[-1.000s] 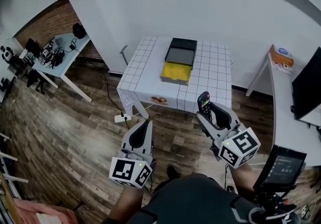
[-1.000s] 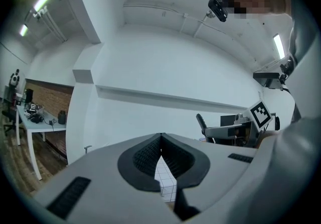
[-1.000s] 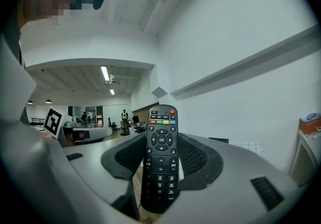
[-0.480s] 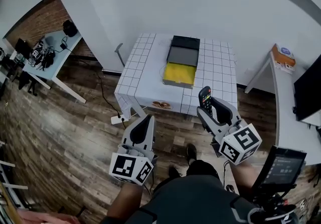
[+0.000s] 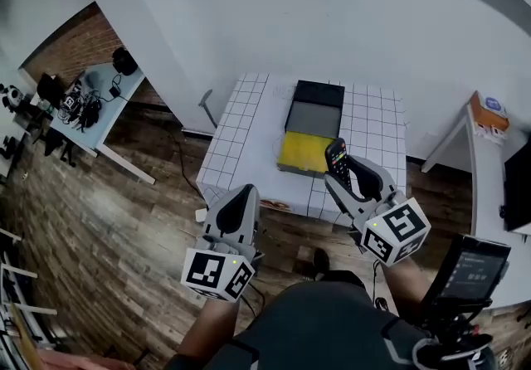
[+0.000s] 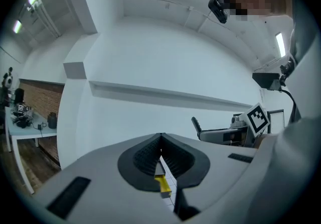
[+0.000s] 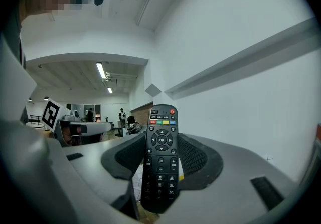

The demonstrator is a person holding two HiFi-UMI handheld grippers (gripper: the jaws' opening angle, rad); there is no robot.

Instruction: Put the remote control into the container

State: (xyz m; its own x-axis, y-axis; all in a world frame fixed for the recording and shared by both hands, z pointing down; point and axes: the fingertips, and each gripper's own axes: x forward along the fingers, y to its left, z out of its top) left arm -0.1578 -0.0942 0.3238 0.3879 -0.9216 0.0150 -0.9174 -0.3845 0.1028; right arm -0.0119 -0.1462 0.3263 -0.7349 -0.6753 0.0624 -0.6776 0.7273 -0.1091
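A black remote control with coloured buttons stands upright between the pads of my right gripper, which is shut on its lower half. In the right gripper view the remote fills the middle, its buttons facing the camera. The container is a black box with a grey inside and a yellow section at its near end, lying on the white gridded table. The remote hangs over the table's near edge, just right of the yellow end. My left gripper is shut and holds nothing, low at the left and short of the table.
Wooden floor surrounds the table. A light desk with dark gear stands at far left, and a white shelf with an orange box at right. A cable and power strip lie by the table's left leg. A black screen device sits near my right arm.
The table and container have drawn closer in the head view. Both grippers have moved forward; the remote now overlaps the table's near edge. Jaws are unchanged.
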